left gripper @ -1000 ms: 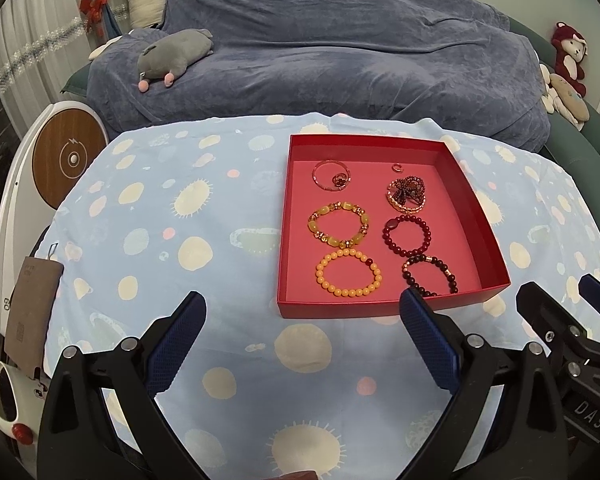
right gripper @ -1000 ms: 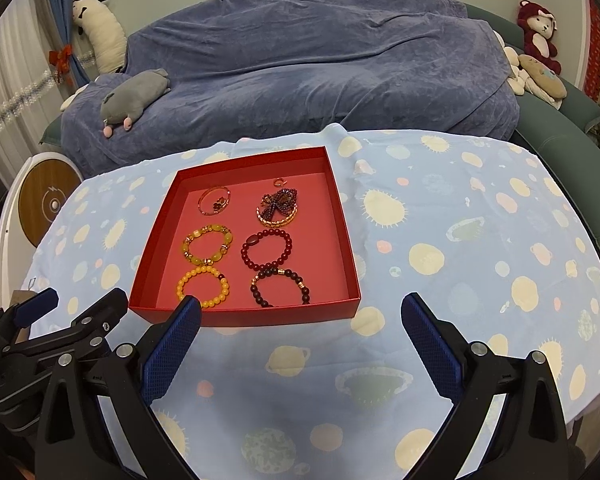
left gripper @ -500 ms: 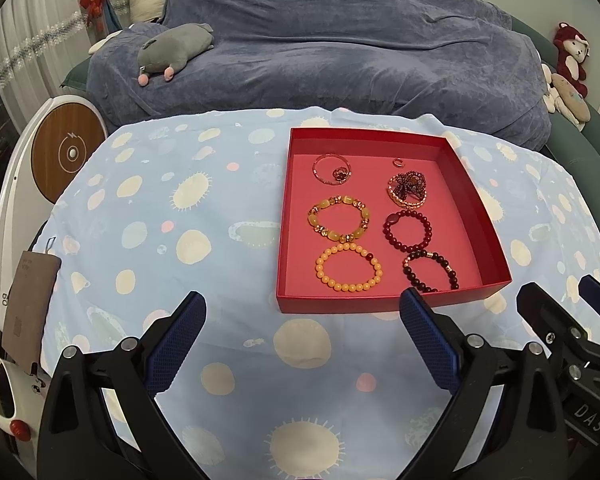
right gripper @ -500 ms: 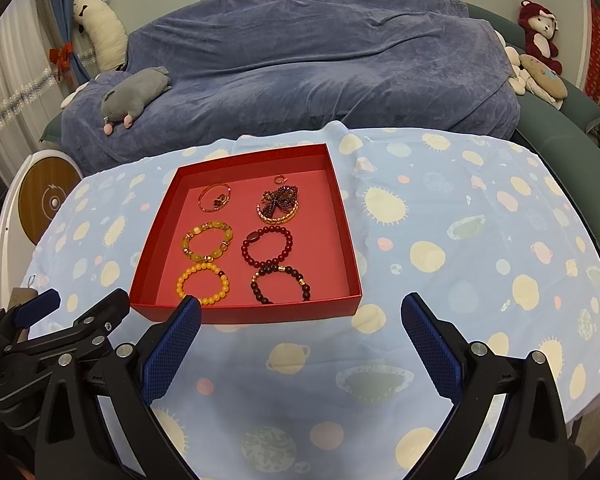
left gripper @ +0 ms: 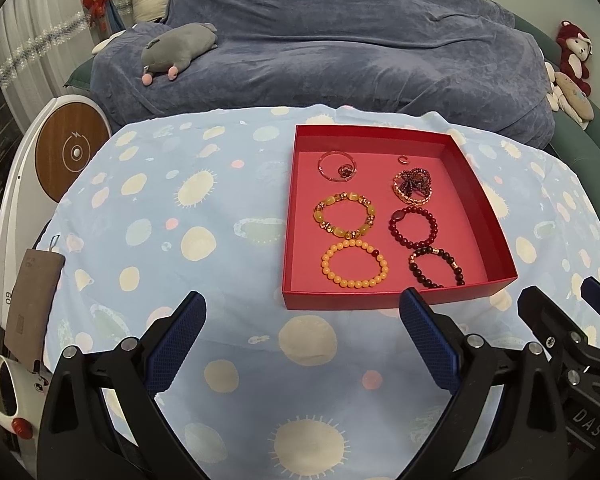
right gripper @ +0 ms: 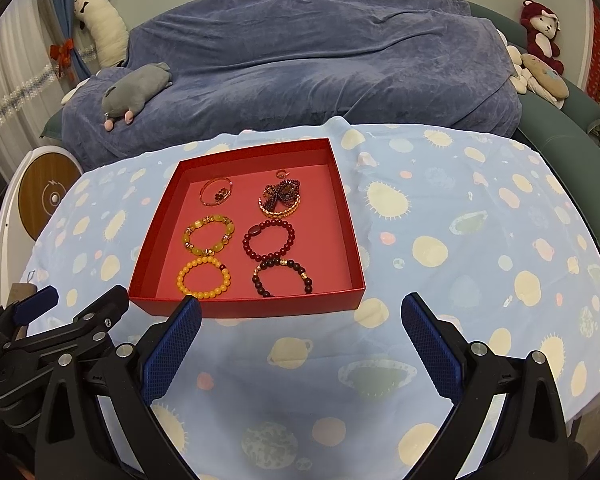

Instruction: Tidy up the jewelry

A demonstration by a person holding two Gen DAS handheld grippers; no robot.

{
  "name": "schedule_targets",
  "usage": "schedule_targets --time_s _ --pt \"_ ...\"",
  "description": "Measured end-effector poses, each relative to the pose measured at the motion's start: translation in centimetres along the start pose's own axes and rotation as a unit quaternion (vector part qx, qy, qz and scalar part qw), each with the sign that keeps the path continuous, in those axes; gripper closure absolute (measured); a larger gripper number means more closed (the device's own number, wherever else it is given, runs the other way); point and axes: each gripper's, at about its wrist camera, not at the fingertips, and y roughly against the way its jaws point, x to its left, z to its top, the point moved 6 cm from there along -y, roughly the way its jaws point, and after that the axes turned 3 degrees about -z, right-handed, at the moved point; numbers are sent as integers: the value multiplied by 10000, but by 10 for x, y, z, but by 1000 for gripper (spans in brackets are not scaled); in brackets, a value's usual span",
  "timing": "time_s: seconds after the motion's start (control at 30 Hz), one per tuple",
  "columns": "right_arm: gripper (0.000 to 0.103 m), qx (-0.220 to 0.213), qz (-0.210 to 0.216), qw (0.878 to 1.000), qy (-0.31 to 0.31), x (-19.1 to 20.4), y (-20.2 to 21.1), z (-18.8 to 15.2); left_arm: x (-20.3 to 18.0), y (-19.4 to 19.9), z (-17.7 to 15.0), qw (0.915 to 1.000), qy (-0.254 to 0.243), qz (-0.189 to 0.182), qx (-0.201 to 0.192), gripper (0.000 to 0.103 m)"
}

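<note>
A shallow red box (left gripper: 494, 216) (right gripper: 346, 216) sits on the spotted blue tablecloth and holds several bracelets in two columns: an orange bead bracelet (left gripper: 354, 263) (right gripper: 203, 277), a yellow stone bracelet (left gripper: 345, 216), a dark red bead bracelet (left gripper: 413, 227) (right gripper: 269, 237), a dark brown bracelet (left gripper: 436, 267), a thin bangle (left gripper: 337, 165) and a purple bead bow (left gripper: 413, 187). My left gripper (left gripper: 302, 344) is open and empty, just short of the box's near wall. My right gripper (right gripper: 300, 344) is open and empty, also near that wall.
A blue-covered sofa (left gripper: 340, 48) with a grey plush toy (left gripper: 178, 50) runs behind the table. A round wooden-faced device (left gripper: 72, 154) stands at the left. A brown pouch (left gripper: 32, 300) lies at the table's left edge. Stuffed toys (right gripper: 542, 36) sit at the far right.
Both grippers have drawn back and risen a little, so the box sits slightly farther away in both views. Both stay open. The jewelry has not moved.
</note>
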Motion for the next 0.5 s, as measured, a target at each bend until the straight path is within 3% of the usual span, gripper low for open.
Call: schedule_targets --time_s 0.5 --pt "6 25 10 10000 -8 0 -1 0 0 1 -2 10000 -19 37 -10 10"
